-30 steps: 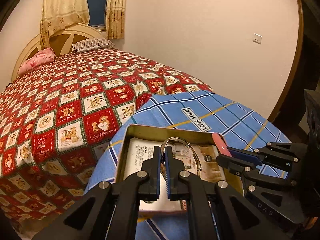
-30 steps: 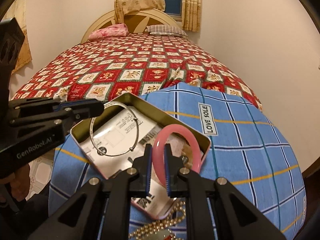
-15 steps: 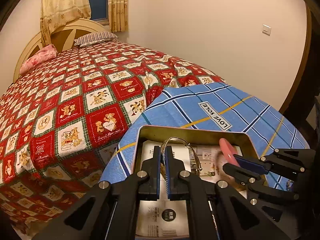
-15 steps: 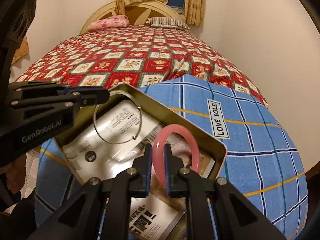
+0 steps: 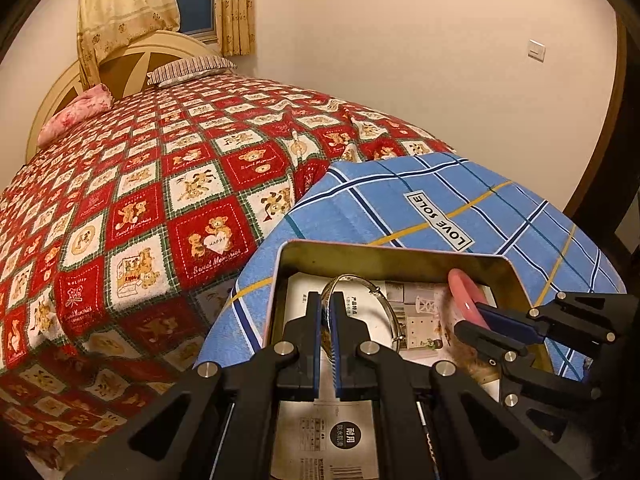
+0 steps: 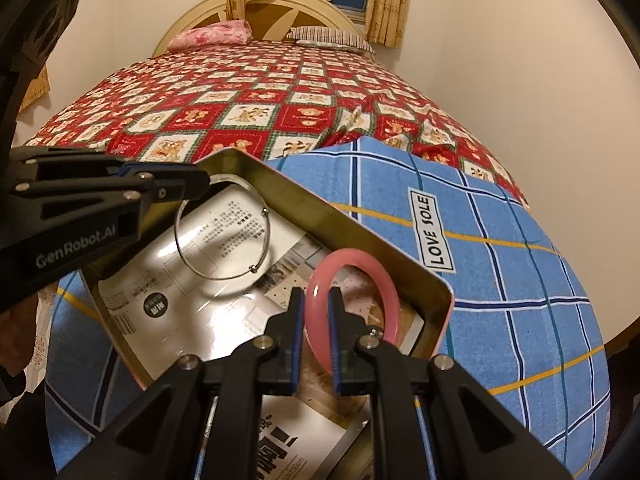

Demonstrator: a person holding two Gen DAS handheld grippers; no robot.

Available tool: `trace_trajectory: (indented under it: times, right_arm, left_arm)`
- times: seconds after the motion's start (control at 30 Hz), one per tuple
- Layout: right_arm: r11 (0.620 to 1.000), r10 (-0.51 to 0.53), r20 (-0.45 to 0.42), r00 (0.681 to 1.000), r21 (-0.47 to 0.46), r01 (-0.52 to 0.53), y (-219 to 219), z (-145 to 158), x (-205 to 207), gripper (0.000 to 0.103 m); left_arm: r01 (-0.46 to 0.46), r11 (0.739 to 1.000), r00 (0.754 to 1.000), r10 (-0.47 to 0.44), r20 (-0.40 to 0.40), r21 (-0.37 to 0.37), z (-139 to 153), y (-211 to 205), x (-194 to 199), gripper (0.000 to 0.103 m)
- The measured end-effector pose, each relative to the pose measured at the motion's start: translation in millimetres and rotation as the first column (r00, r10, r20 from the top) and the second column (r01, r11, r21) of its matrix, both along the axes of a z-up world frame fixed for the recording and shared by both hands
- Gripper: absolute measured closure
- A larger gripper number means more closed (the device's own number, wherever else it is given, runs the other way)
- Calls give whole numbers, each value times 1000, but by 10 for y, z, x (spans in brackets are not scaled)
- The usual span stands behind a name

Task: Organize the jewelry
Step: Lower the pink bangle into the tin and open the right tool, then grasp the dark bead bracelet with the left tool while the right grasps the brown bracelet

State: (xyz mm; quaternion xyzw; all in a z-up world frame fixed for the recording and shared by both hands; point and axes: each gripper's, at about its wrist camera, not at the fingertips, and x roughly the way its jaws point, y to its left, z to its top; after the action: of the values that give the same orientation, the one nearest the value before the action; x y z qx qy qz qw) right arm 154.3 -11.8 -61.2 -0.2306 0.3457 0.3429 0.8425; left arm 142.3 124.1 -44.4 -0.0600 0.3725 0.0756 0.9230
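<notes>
Bangles have both come down inside the tin [image 5: 400,262]. Left view: my left gripper [image 5: 327,322], bottom centre, pinches the silver bangle [image 5: 386,306]. Right view: my right gripper [image 6: 316,318] clamps the pink bangle [image 6: 384,284] at lower centre, ready for release.
</notes>
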Motion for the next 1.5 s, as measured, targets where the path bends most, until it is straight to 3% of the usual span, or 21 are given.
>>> trace_trajectory:
  times: [0.43, 0.63, 0.67, 0.7, 0.73, 0.77, 0.8, 0.87, 1.03, 1.27, 1.5]
  right_arm:
    - [1000, -2, -3, 1000, 0, 2, 5, -4, 12, 90]
    - [1000, -9, 9, 1000, 0, 9, 5, 2, 12, 88]
    - [1000, -9, 11, 1000, 4, 9, 3, 6, 6, 84]
    - [1000, -8, 10, 1000, 8, 8, -4, 15, -2, 77]
    - [1000, -11, 13, 1000, 15, 11, -18, 32, -19, 58]
    - [1000, -14, 22, 1000, 23, 14, -33, 50, -46, 42]
    - [999, -17, 40, 999, 34, 15, -61, 84, -85, 40]
    - [999, -18, 60, 998, 33, 16, -96, 129, -150, 40]
    - [999, -29, 61, 998, 42, 26, -277, 185, -322, 36]
    - [997, -72, 64, 995, 40, 69, -693, 254, -529, 33]
    - [960, -263, 3, 965, 101, 261, -1466, 250, -598, 28]
  left_arm:
    - [-1, 1000, 1000, 1, -19, -1, -56, 5, 6, 99]
    - [14, 999, 1000, -14, -7, -42, 39, -16, -25, 98]
    - [17, 999, 1000, -17, -6, -38, 65, -32, -36, 93]
    - [17, 999, 1000, -17, -5, -35, 90, -49, -49, 82]
    - [16, 999, 1000, -16, 1, -31, 124, -66, -76, 75]
    - [13, 1000, 1000, -13, 18, -28, 174, -79, -125, 57]
    - [7, 1000, 999, -6, 38, -25, 216, -86, -172, 40]
    - [-8, 1000, 997, 9, 82, -17, 303, -101, -288, 31]
    - [30, 999, 994, -26, 104, -28, 383, -243, -511, 31]
    - [67, 998, 995, -66, 72, -16, 302, -584, -760, 31]
    - [116, 993, 992, -116, 58, 9, 199, -964, -981, 31]
